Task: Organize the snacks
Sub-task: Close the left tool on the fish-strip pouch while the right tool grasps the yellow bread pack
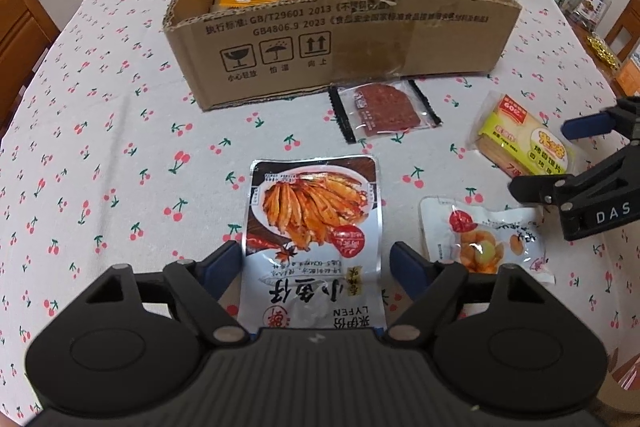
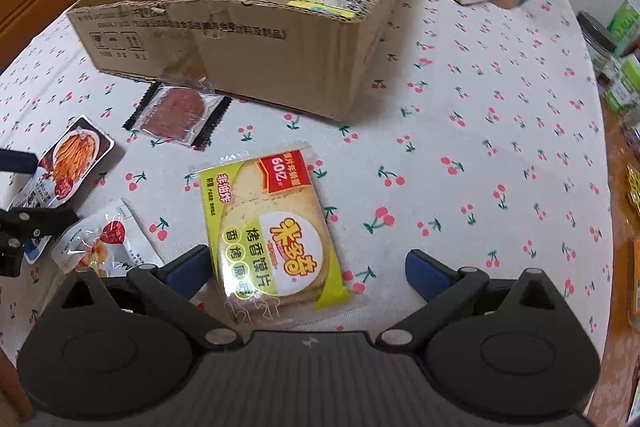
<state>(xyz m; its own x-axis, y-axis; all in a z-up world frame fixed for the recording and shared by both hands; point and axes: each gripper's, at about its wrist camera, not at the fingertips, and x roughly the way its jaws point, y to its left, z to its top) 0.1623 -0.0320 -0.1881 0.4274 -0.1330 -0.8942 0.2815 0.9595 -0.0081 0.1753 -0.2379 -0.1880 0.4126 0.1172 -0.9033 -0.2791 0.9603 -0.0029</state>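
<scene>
While my left tool (image 1: 312, 259) stands over the fish snack pouch (image 1: 314, 223) with its fingers set either side of the pouch's near half, the pads are not yet pressing on it as far as I can see, so I call it part-way open with the pouch between. The pouch lies flat on the desk (image 1: 120, 155), its long axis running straight away from me toward the cardboard box (image 1: 344, 39), which sits well beyond it. My right tool (image 2: 308, 267) gapes wide around the near end of the bread-slice packet (image 2: 272, 227), which lies slightly askew, nothing gripped. The left hand is the nearer to the fish pouch; I judge the next move a squeeze across its narrow width.
</scene>
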